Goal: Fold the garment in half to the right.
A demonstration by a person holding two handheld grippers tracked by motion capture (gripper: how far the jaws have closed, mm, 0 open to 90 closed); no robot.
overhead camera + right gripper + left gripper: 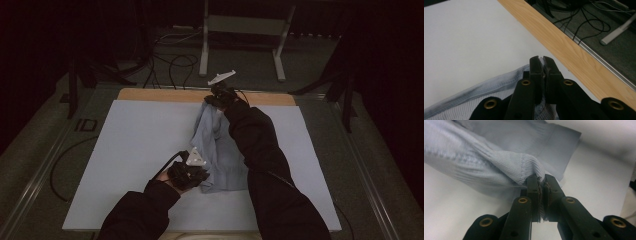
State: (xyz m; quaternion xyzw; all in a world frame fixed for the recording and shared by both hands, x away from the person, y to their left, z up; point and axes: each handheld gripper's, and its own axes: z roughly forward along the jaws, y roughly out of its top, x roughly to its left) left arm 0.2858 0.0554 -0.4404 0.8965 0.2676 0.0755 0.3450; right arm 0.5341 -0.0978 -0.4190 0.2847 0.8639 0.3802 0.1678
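readable text: none that I can spot
labels/brands: nothing legible on anything here
numbers/signs: nope, none either

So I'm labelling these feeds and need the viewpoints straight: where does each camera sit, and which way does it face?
High view: above the person's side, looking forward and down on the table; both sleeves, left gripper, right gripper.
Left gripper view: rides the left gripper, faces its shut jaws pinching the cloth.
Right gripper view: rides the right gripper, faces the table's wooden edge and floor cables.
All three share the pale blue cloth.
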